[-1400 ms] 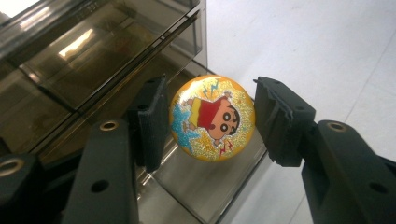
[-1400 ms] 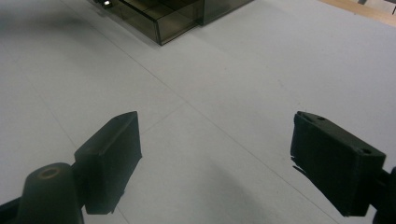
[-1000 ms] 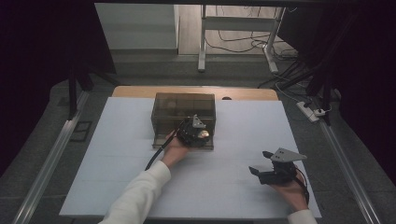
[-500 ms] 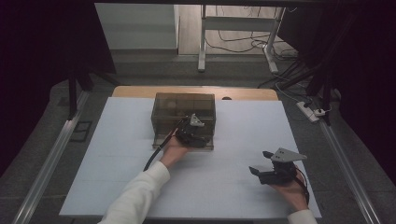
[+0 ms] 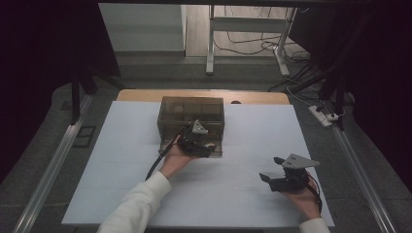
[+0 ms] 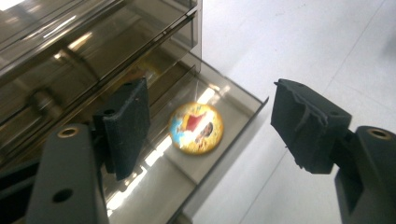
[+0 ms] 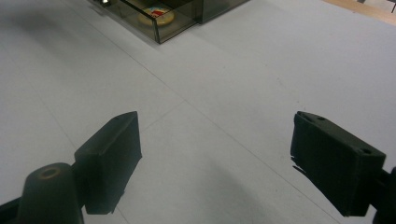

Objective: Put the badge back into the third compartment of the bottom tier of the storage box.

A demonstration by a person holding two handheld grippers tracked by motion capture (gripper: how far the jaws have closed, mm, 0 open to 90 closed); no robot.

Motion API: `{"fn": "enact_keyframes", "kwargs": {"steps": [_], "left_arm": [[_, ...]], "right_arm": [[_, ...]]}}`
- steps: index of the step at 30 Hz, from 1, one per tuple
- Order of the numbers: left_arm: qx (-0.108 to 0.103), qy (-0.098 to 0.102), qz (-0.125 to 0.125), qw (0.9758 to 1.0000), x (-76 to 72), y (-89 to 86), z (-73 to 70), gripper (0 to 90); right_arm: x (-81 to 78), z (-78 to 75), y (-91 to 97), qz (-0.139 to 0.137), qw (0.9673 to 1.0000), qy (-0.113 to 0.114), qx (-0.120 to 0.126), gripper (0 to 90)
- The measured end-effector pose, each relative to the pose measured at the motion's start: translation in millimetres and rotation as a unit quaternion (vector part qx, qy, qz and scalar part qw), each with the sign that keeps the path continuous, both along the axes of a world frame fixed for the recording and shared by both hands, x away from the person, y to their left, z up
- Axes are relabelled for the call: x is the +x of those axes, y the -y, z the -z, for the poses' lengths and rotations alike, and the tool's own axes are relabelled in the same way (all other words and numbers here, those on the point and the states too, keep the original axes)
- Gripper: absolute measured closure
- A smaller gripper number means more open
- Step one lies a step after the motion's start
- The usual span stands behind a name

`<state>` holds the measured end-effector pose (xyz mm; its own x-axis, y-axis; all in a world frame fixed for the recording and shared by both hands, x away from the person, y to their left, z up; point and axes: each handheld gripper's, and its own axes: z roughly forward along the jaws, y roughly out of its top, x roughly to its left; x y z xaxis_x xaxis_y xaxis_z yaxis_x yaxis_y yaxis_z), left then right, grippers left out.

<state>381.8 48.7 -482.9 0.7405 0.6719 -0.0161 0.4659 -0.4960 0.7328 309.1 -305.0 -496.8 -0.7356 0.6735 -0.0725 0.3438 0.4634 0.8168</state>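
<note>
I see my left gripper [image 5: 197, 141] at the front of the smoked plastic drawer cabinet [image 5: 190, 114], which sits at 12 o'clock of the white mat [image 5: 121, 145], w/ wooden table edge [image 5: 145, 95] showing past the mat's far side. In the left gripper view the jaws are wide apart, nothing between them, hovering over the pulled-out bottom drawer [image 6: 233, 119]; a round badge [image 6: 196, 128] w/ red-and-yellow cartoon print lies flat on the drawer floor, seen between the jaws and below them. The closed upper drawers [image 6: 84, 42] crowd the 10 o'clock side of that view, so the left jaw sits close to the cabinet front. My right gripper [image 5: 282, 174] rests at 4 o'clock of the mat, well apart from the cabinet; in its own view the jaws are spread wide over bare mat, w/ the open drawer and badge [image 7: 156, 15] far off at 11 o'clock. Off the table at 2 o'clock there's a power strip [image 5: 324, 116] and cables on the floor, plus a white desk frame [image 5: 243, 29] at 12. Vs half a sec ago: left gripper looks about the same spot, maybe shifted a touch; right gripper hasn't moved.
</note>
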Motion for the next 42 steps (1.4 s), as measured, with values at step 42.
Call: {"fn": "enact_keyframes", "kwargs": {"steps": [42], "left_arm": [[-0.013,0.015,-0.036,0.9992,-100.2,-127.5,12.0,20.5]], "right_arm": [[-1.1,-1.9,-0.9,-0.002,1.0000,0.004,0.008,16.1]]}}
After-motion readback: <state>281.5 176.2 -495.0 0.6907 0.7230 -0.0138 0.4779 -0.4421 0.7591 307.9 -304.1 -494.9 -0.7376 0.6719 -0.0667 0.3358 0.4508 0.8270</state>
